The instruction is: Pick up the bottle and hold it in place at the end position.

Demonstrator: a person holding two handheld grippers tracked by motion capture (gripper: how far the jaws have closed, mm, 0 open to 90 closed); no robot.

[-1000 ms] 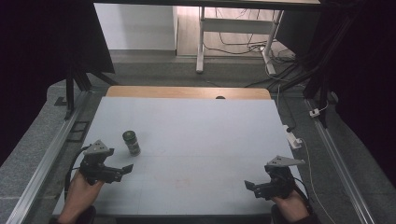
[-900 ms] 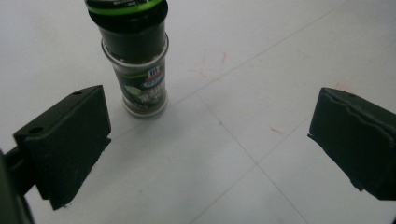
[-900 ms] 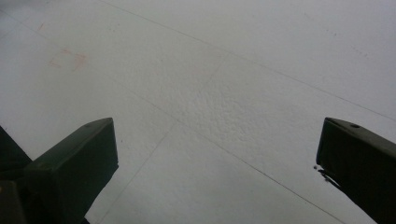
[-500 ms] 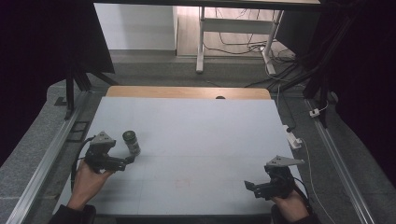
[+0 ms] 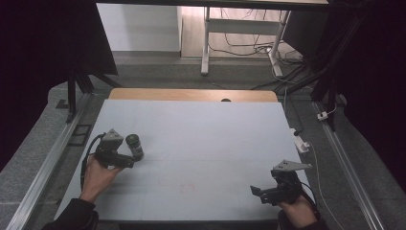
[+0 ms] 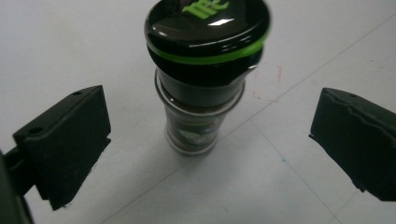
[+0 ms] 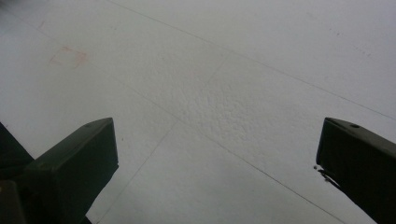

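The small jar [image 6: 201, 79] stands upright on the desk [image 5: 215, 143], near its left edge and about midway between the near and far edges. It has a glossy black lid with a green ring and green lettering, and a dark body with a label I cannot read. In the left gripper view it sits between my two black jaws, which are spread wide with clear desk showing on both sides of it; neither pad touches it.

I judge the work to be at the approach stage: the left gripper [image 5: 128, 157] is lined up around the jar, but the grasp is not yet made. Closing on the body below the lid and lifting are what remain.

My left hand [image 5: 98, 175] reaches forward from the near left corner, forearm angled toward the jar, the gripper held low and roughly level with the desk. The right gripper [image 5: 261, 191] rests near the near right corner, well apart from the jar, its jaws wide and holding nothing, pointed across bare desk toward the left.
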